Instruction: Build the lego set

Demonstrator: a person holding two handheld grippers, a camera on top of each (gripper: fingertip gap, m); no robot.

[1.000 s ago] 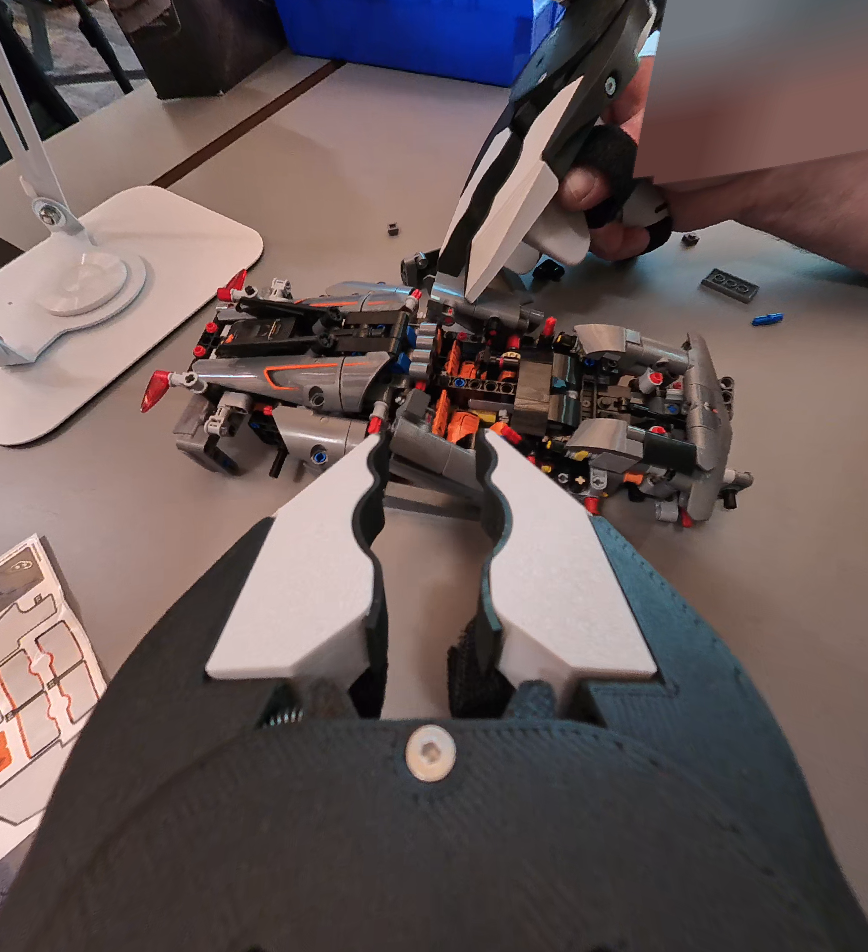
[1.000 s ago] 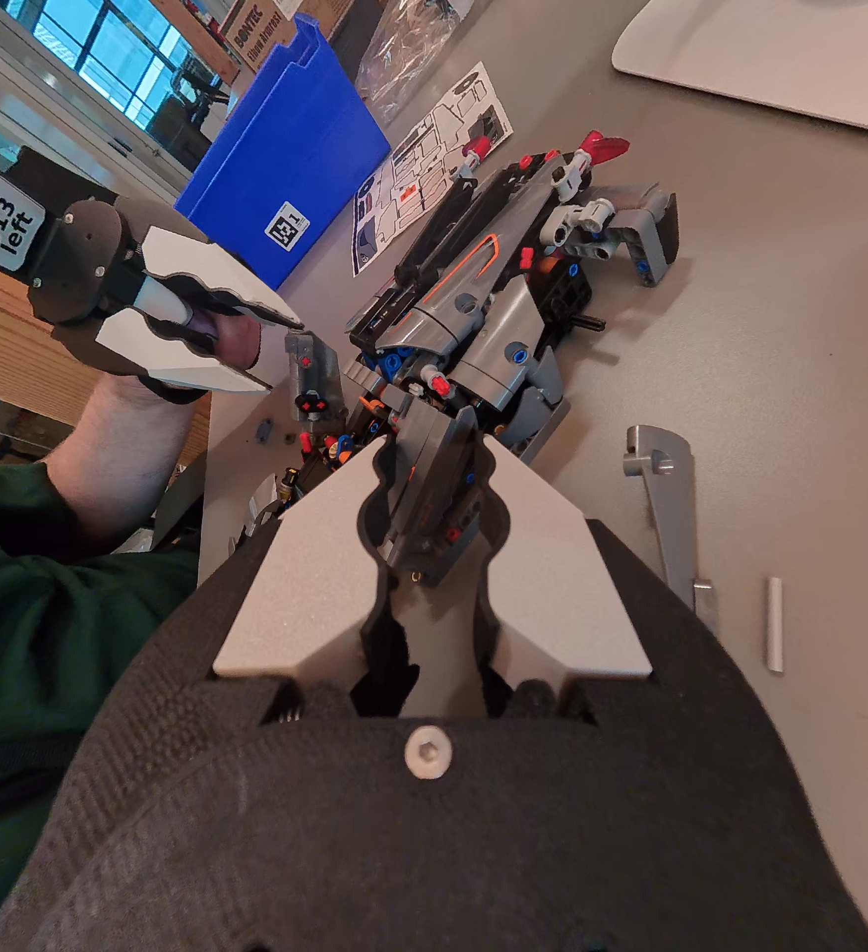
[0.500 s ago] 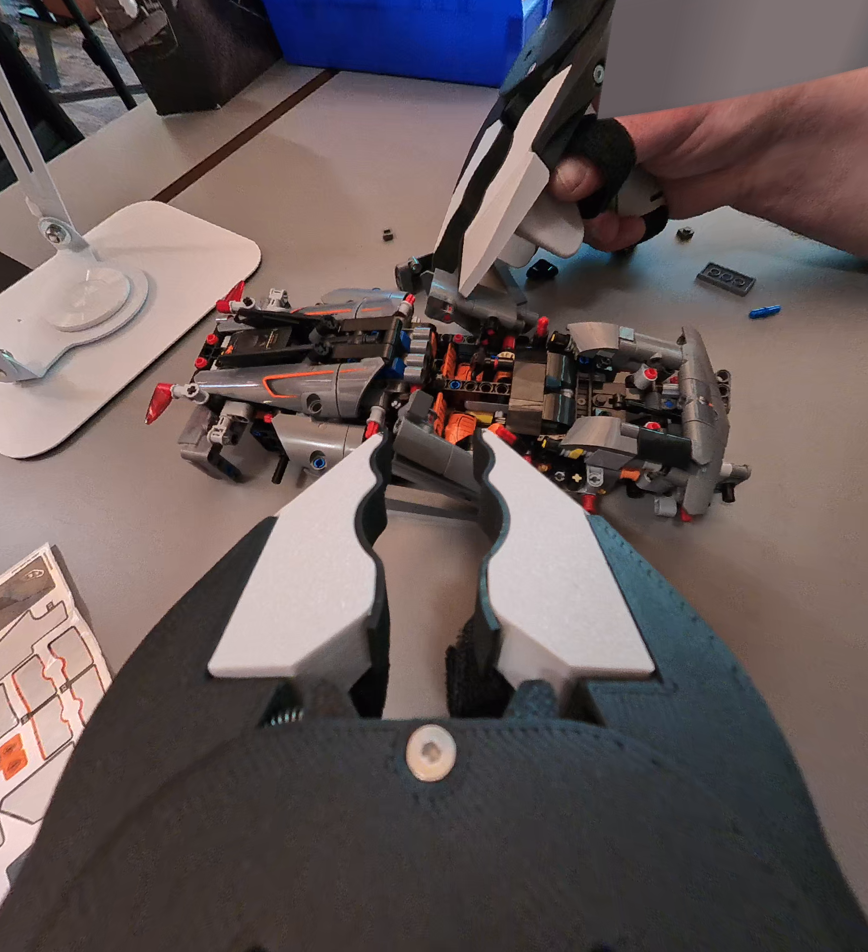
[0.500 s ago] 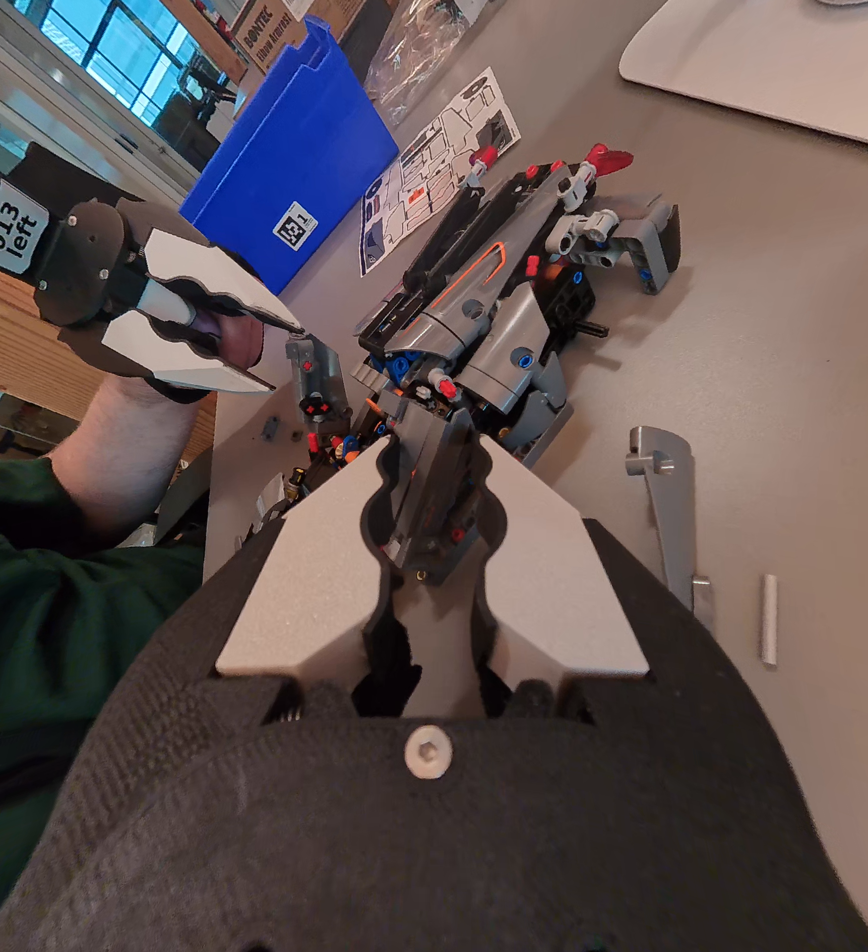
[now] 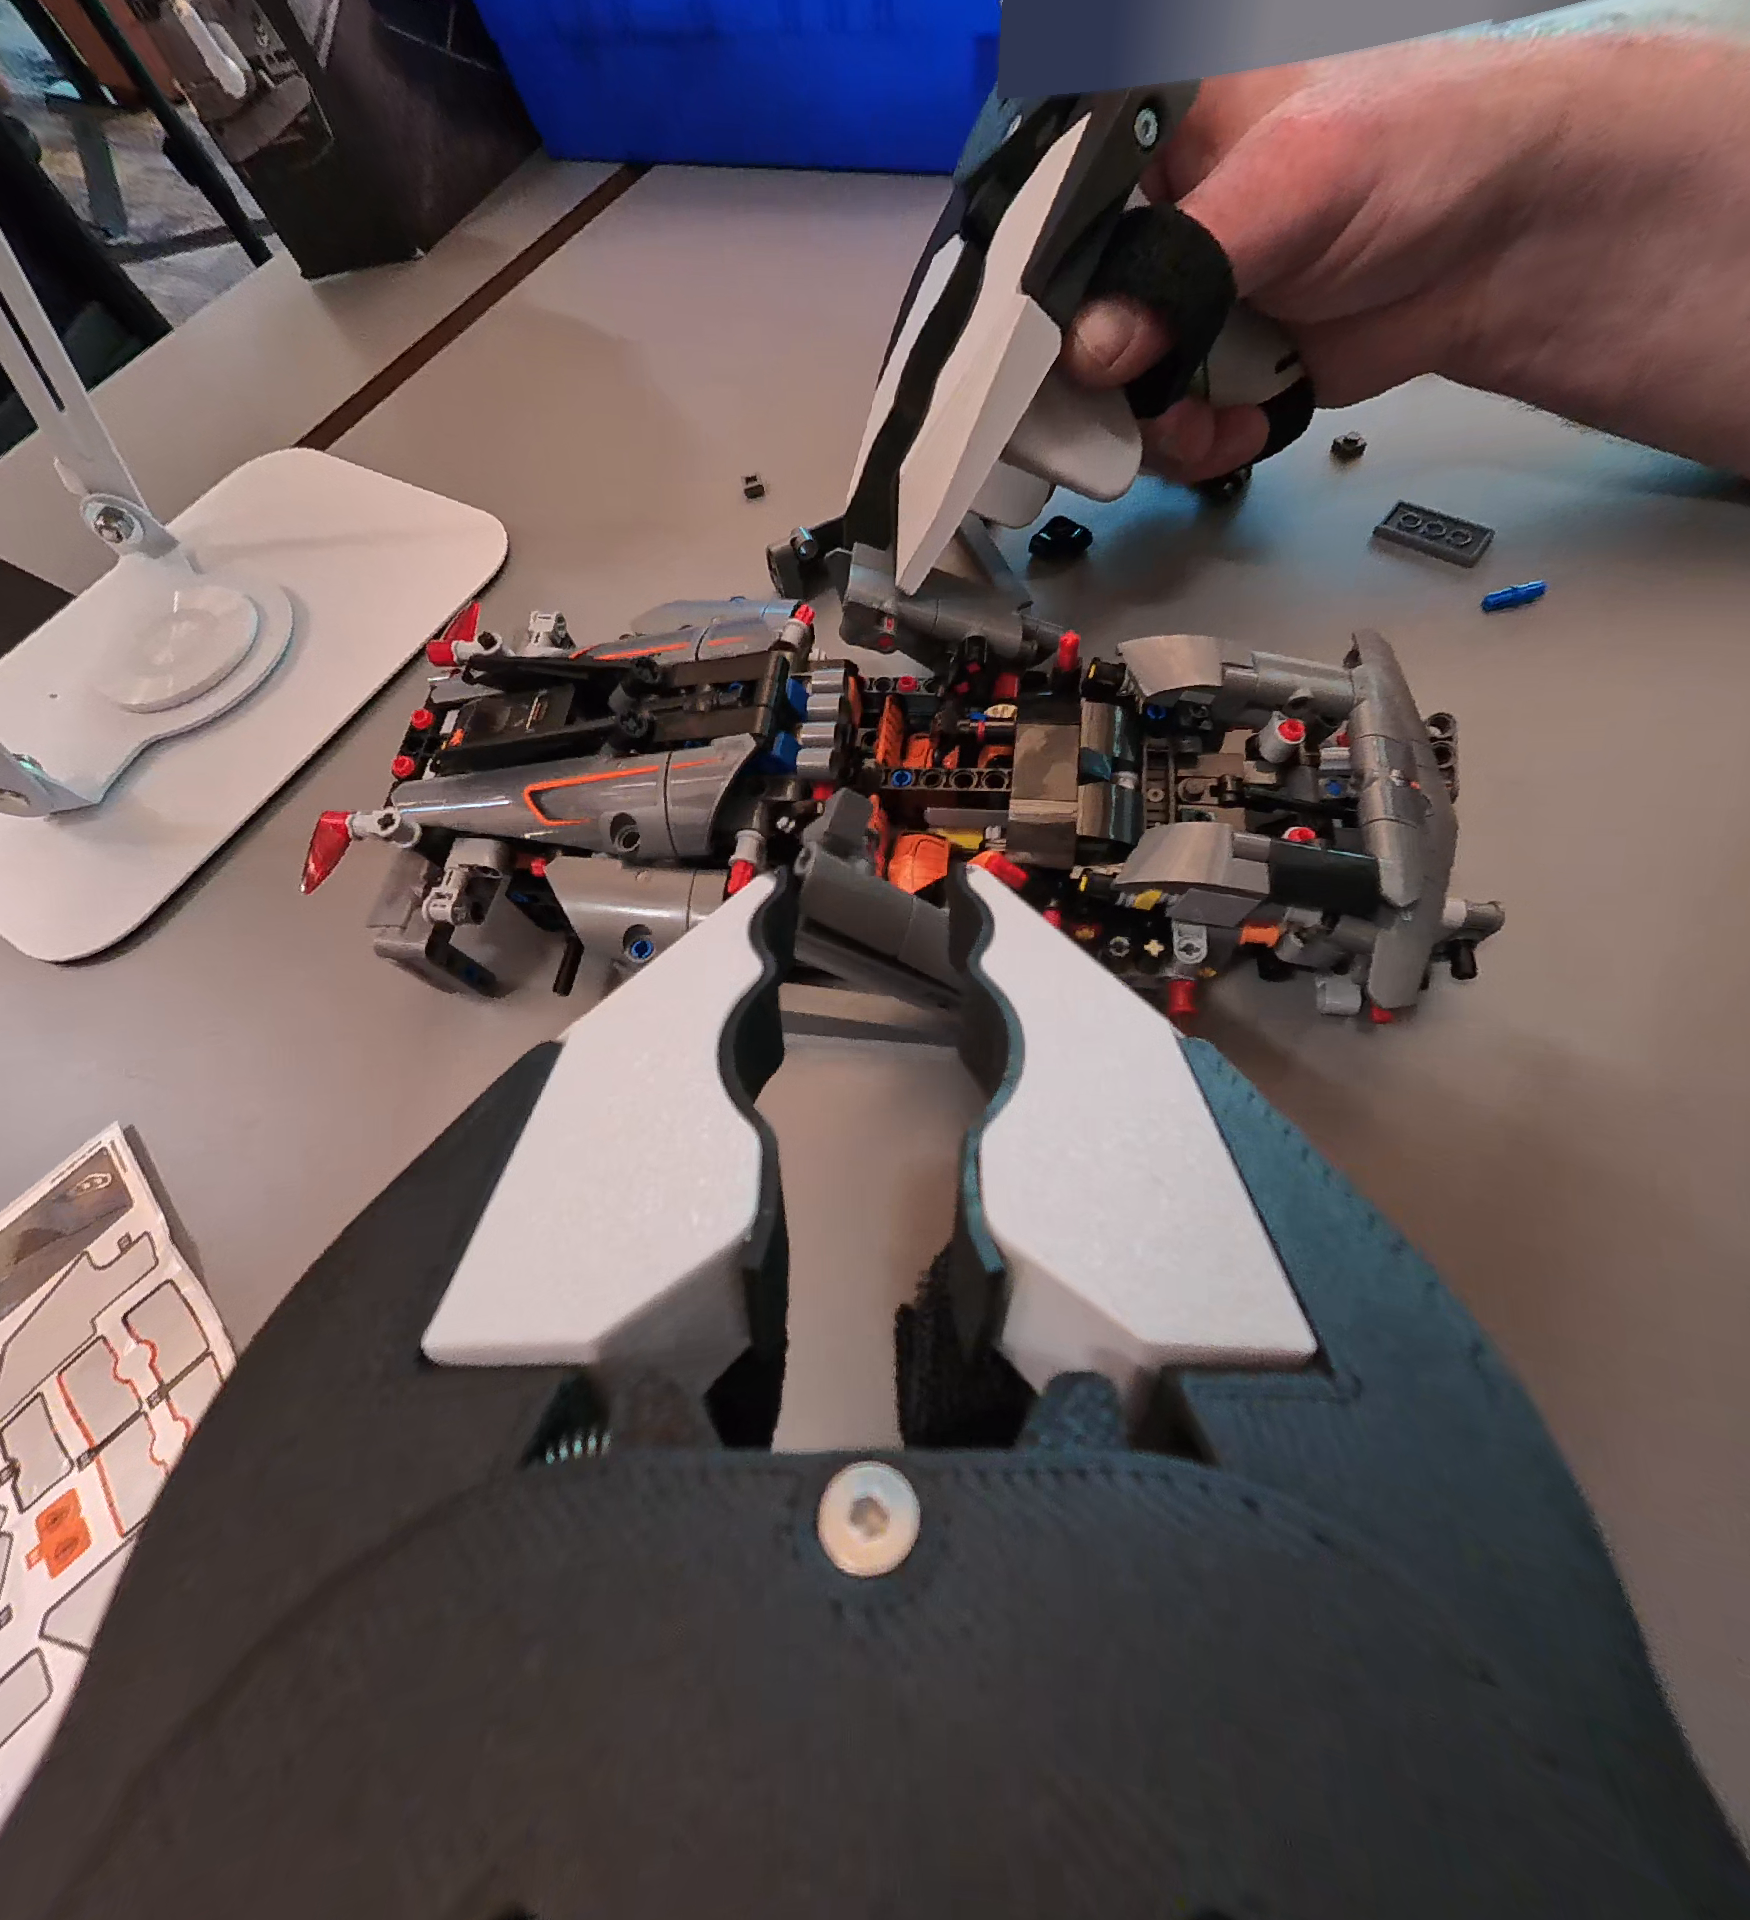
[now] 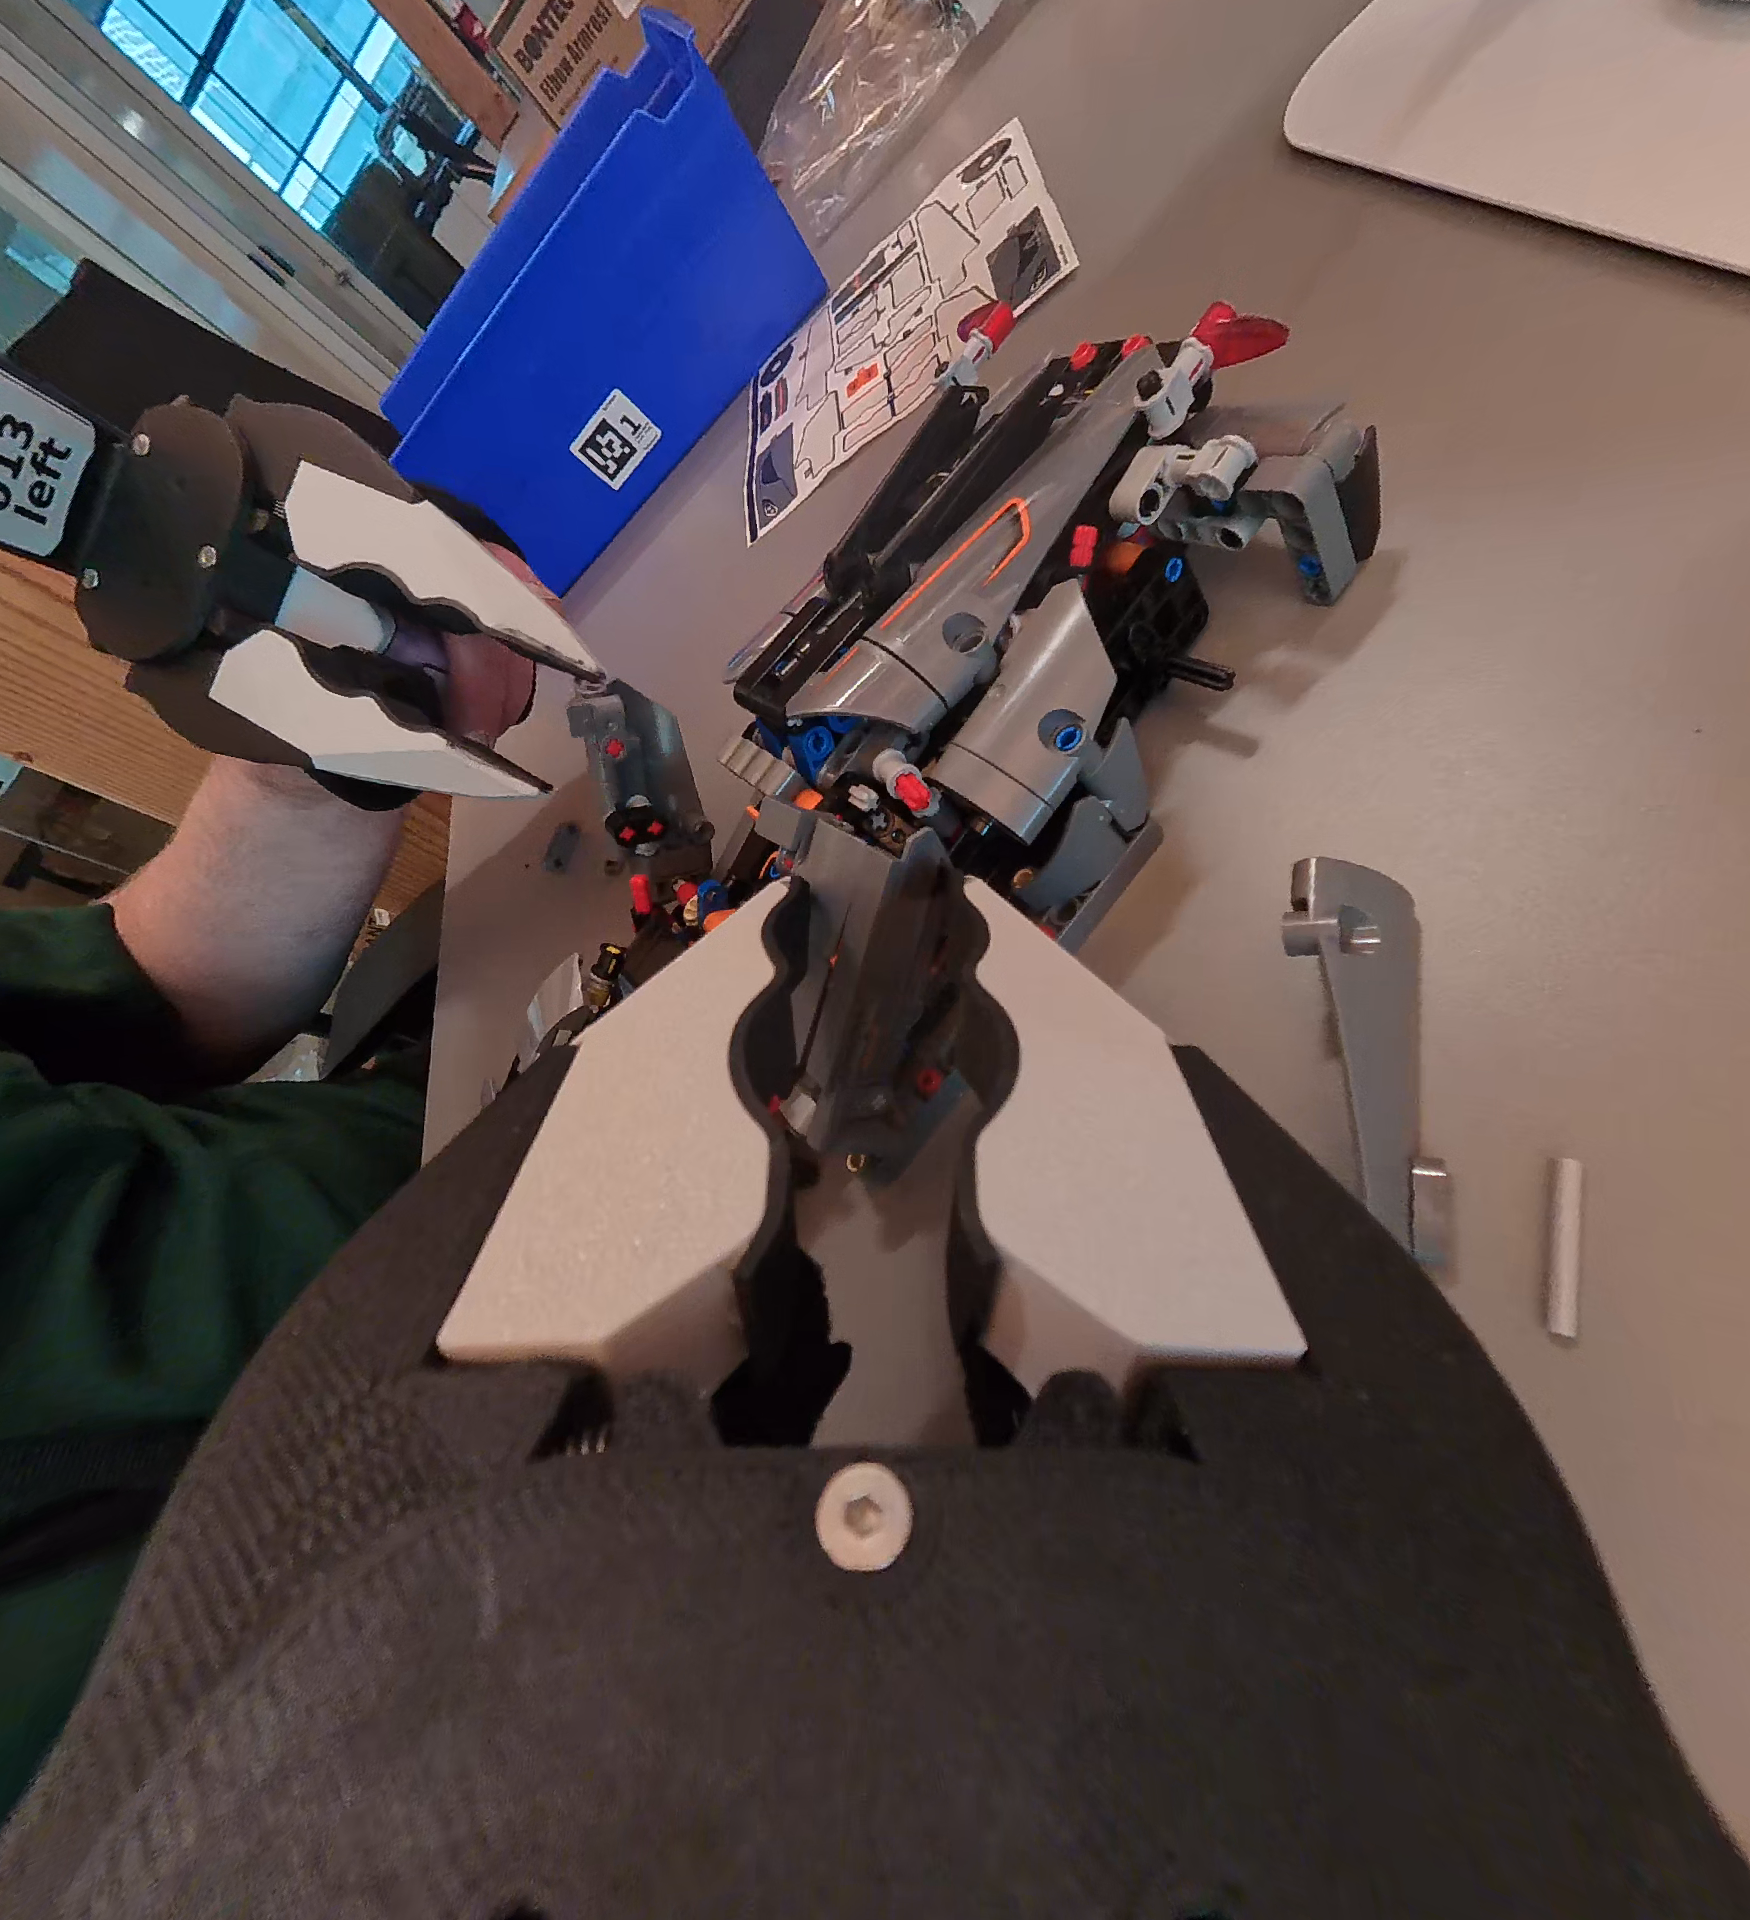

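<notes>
Sticker sheet [image 5: 40,1455] cut by left edge; blue bin [image 5: 746,73] cropped at top.

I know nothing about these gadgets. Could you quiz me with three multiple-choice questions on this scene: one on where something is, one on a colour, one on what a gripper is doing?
1. In the left wrist view, where is the printed sheet?
A. On top of the lego model
B. Flat on the table, apart from the model
C. Inside the bin

2. What colour is the bin?
A. Red
B. Green
C. Blue

3. What is the right gripper doing?
A. Hanging open and empty
B. Shut on a grey panel of the model
C. Holding the sheet

Answers:
1 B: the printed sheet lies on the table, clear of the lego model.
2 C: the bin is plainly blue.
3 B: the right gripper has the grey panel filling the gap between its fingers.
</notes>
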